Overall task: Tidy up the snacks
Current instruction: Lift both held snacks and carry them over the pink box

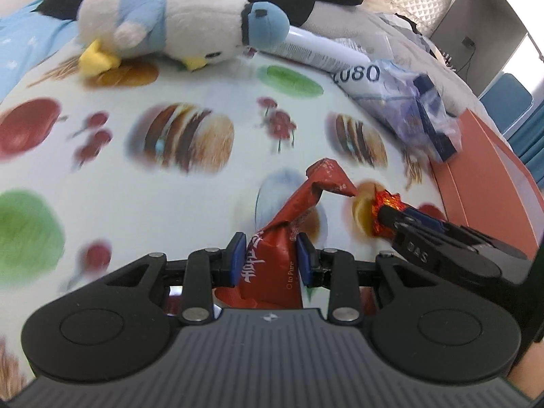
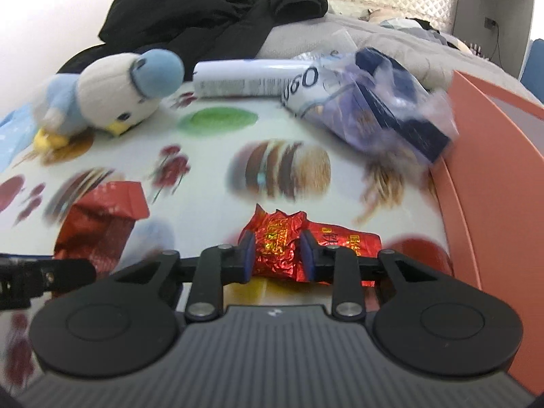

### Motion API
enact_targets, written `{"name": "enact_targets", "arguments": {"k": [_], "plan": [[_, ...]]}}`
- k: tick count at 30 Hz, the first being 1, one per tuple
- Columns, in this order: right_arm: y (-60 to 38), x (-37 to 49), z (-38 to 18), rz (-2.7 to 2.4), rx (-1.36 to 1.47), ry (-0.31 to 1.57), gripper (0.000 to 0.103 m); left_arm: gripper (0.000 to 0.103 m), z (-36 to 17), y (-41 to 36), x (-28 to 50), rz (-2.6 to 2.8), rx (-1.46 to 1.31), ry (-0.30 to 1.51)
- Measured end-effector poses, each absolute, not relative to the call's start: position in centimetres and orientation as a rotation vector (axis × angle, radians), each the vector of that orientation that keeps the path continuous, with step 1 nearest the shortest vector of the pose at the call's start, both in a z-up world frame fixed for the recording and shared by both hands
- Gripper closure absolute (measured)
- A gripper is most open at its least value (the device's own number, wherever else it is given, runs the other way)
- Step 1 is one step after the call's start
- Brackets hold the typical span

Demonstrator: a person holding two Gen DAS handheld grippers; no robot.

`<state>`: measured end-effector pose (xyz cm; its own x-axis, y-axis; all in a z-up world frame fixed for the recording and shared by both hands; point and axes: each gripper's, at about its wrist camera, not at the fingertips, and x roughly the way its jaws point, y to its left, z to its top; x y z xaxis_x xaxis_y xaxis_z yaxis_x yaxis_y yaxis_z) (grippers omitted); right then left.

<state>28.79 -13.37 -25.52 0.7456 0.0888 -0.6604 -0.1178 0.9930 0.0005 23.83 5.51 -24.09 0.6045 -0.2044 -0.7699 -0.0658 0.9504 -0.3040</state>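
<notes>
A dark red snack packet [image 1: 272, 255], crumpled with its top twisted, stands upright. Beside it a shiny red foil packet [image 2: 277, 248], crinkled, possibly sweets, is held up.

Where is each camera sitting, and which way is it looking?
Left wrist view: on the left gripper, looking forward and down over the food-print cloth; its fingers pinch a red snack bag; the right gripper pokes in.
Right wrist view: on the right gripper, facing likewise; its fingers pinch a shiny red foil packet.
Both show the plush bird, white tube and orange box.
</notes>
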Motion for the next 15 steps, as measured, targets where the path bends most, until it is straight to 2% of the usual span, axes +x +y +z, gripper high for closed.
{"name": "enact_targets", "arguments": {"k": [15], "plan": [[-16.1,15.7,-24.7,0.201,-0.033,0.765,0.071,0.066,-22.5,2.3,15.8,-0.079,-0.263,0.942]]}}
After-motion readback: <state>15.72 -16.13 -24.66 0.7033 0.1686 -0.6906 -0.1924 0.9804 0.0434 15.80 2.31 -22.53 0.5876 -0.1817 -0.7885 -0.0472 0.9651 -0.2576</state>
